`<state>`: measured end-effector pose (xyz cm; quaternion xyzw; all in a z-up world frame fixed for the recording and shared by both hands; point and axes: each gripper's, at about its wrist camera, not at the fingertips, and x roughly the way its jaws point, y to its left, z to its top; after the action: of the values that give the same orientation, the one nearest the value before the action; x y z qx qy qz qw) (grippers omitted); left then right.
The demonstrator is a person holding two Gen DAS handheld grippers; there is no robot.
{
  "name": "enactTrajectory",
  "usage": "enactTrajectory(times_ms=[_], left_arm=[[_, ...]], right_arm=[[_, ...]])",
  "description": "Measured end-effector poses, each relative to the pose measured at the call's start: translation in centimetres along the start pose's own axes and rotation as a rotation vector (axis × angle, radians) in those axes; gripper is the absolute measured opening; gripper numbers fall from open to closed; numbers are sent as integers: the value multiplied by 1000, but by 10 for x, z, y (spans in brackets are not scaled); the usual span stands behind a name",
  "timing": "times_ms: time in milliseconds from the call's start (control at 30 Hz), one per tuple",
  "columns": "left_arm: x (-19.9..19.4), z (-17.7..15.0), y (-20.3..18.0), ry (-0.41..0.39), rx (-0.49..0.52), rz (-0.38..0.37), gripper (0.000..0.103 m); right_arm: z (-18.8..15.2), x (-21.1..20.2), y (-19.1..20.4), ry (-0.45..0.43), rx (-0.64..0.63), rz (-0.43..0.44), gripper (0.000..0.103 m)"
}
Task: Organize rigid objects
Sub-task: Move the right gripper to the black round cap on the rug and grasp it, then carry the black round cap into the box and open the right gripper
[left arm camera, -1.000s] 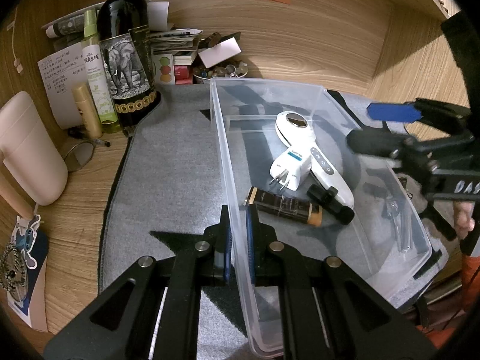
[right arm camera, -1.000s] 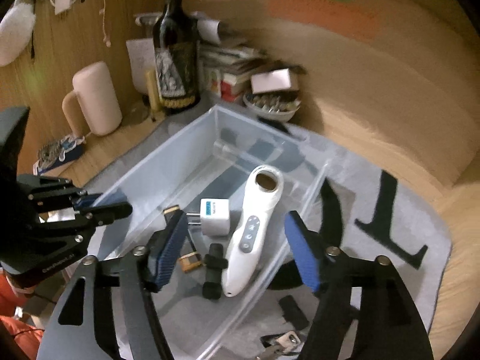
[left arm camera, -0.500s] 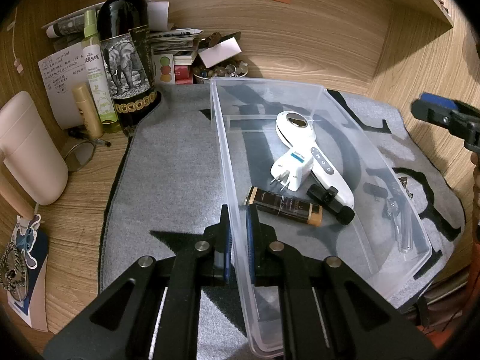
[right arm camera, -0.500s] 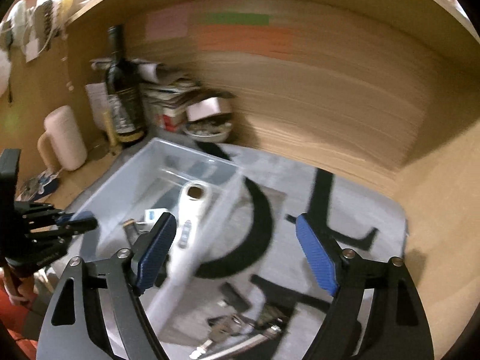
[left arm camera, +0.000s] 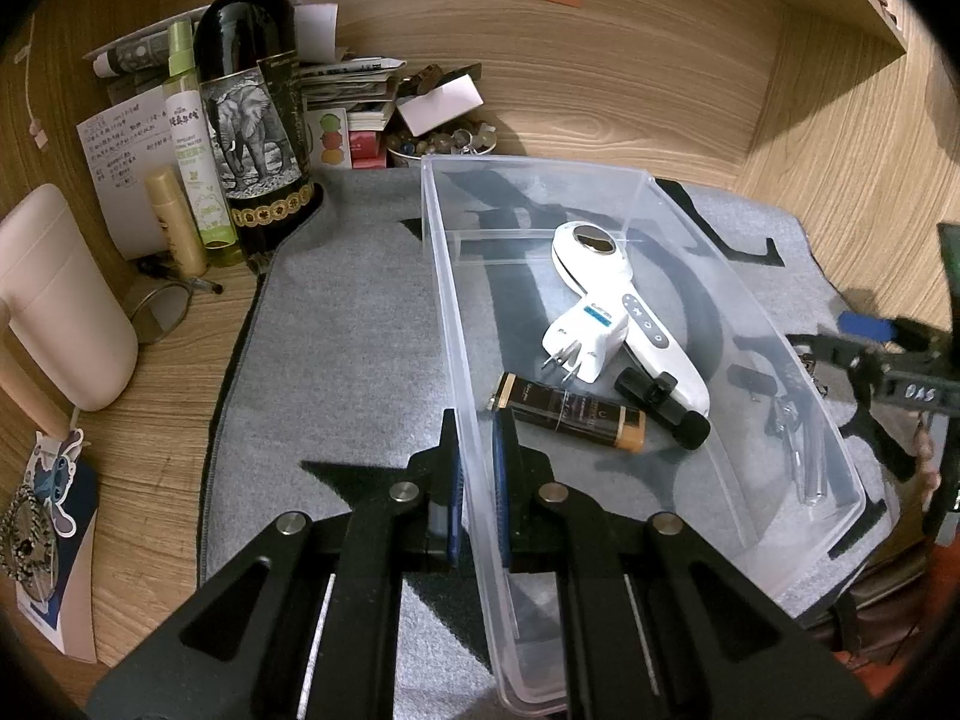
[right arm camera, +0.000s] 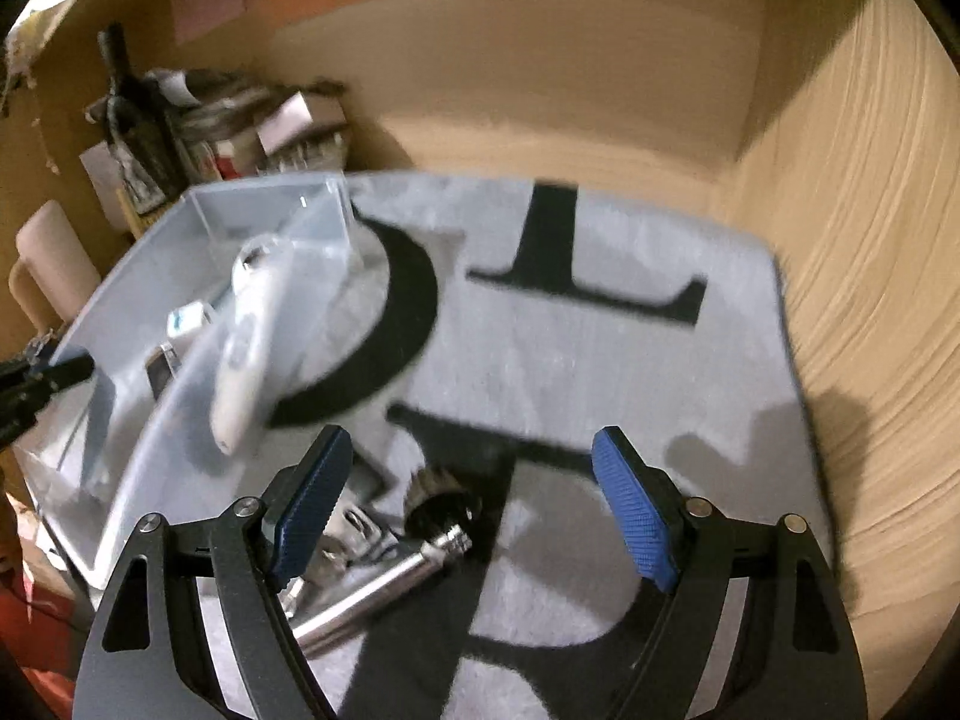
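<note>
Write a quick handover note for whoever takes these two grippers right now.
Left gripper: fingers shut on the near wall of the clear bin, steadying it.
Right gripper: open, nothing held, over the grey mat beside the bin.
In the bin: white handheld device, white plug adapter, brown tube, small black cylinder.
Left on the mat: metal cylinder, round black piece, probably keys too; blurred.
Next: likely pick those up and bin them.

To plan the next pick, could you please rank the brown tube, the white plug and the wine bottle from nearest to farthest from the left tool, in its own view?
1. Brown tube, in the bin just beyond the left tool.
2. White plug, farther in, mid-bin.
3. Wine bottle, outside the bin, far left at the back wall.
</note>
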<state>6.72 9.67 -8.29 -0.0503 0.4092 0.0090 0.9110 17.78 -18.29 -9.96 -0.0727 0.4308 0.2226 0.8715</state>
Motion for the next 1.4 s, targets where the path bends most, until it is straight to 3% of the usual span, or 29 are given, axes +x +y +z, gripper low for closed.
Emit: enactTrajectory(times_ms=[100, 267, 400, 533, 1400], left_arm=[[0, 0, 0, 0, 0, 0, 8], [0, 0, 0, -1, -1, -1, 8], [-1, 0, 1, -1, -2, -2, 8], [-2, 0, 2, -2, -2, -3, 8], [-2, -1, 0, -1, -3, -2, 8]], right_arm=[[-7, 12, -5, 38, 37, 35, 77], [-13, 22, -5, 74, 42, 68, 58], [-14, 24, -1, 68, 14, 63, 47], [-13, 22, 0, 59, 0, 84, 30], [40, -41, 46, -177, -147, 59, 30]])
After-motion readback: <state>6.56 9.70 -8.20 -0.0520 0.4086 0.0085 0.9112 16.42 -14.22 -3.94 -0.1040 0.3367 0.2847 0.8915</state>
